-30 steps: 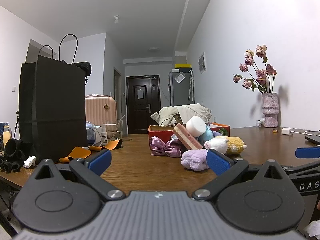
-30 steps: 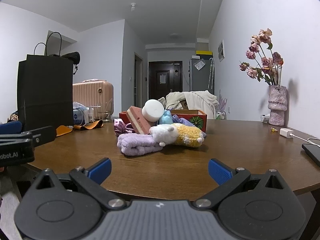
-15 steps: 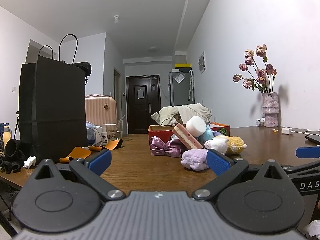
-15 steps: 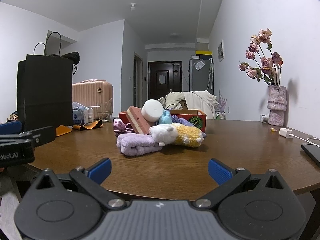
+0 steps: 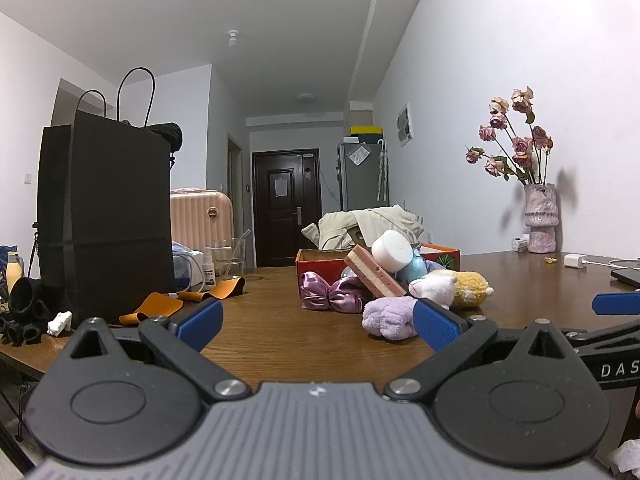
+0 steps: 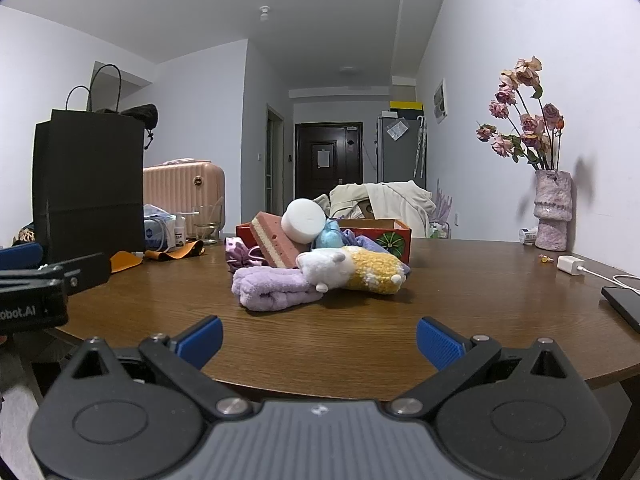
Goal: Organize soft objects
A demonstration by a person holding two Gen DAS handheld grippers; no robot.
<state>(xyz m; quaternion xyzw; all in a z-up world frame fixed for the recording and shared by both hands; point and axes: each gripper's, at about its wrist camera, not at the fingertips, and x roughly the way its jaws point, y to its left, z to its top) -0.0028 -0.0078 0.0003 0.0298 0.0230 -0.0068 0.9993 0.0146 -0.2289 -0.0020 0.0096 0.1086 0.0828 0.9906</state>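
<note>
We hold the left gripper [image 5: 318,326] and right gripper [image 6: 319,342] level at the table [image 6: 440,320] edge, both spread and empty, facing the plush pile [image 6: 320,272].

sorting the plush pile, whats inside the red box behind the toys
The red box shows only its brown inner wall above the rim. A pale jacket lies behind it. The pink sponge and white foam cylinder hide its front; contents unseen.
</note>
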